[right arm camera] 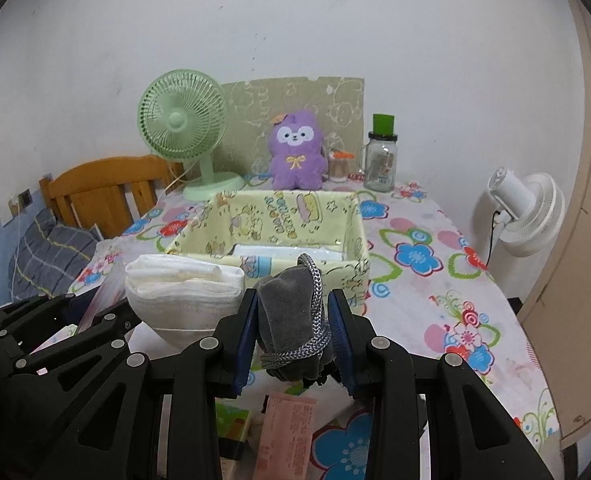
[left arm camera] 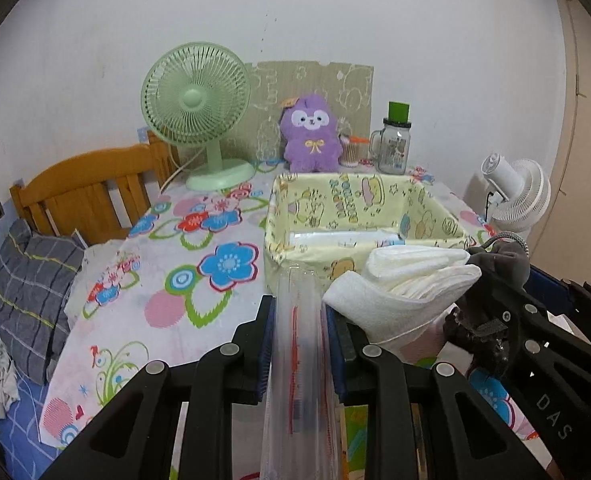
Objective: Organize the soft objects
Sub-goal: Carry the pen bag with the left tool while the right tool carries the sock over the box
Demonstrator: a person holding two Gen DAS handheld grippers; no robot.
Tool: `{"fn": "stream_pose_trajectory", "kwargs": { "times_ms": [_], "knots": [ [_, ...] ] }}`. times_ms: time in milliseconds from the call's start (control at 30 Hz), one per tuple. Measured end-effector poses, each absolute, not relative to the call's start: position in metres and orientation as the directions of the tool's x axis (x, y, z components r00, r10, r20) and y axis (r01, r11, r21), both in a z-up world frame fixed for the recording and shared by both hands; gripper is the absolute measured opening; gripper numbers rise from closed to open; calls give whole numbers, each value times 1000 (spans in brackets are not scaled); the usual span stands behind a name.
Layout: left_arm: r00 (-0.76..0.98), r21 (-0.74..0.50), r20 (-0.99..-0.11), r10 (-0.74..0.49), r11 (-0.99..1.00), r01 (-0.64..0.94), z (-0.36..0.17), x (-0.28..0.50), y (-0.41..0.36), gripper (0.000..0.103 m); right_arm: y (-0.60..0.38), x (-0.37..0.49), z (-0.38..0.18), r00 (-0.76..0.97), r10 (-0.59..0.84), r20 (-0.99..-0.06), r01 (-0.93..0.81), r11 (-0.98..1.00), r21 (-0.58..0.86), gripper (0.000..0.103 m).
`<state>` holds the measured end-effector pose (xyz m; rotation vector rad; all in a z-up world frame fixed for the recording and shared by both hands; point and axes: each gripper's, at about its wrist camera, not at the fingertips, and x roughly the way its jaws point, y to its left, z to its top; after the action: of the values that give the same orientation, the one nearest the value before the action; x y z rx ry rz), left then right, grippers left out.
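The left tool (left arm camera: 300, 344) pinches a clear plastic packet (left arm camera: 299, 360) of white pads (left arm camera: 407, 280); the right tool (right arm camera: 293, 328) clamps a grey pouch (right arm camera: 291, 312). Carry both forward, level, over the yellow box (right arm camera: 347, 236) just ahead before releasing.

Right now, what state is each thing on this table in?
Left tool: shut on a clear plastic bag.
Right tool: shut on a grey pouch.
Yellow fabric bin: open, something white lying inside.
Glass jar: upright, lid on.
Green fan: upright.
Purple plush: sitting upright.
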<state>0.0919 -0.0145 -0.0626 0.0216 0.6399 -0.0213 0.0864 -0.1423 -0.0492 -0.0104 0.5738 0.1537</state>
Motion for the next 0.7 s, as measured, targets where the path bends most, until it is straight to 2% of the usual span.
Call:
{"fn": "stream_pose_trajectory", "kwargs": {
  "times_ms": [700],
  "knots": [
    [833,30,-551,-41,997,69,-34,112,-36,23,-157,95,-18,869,122,-479,-121,992,33,38]
  ]
}}
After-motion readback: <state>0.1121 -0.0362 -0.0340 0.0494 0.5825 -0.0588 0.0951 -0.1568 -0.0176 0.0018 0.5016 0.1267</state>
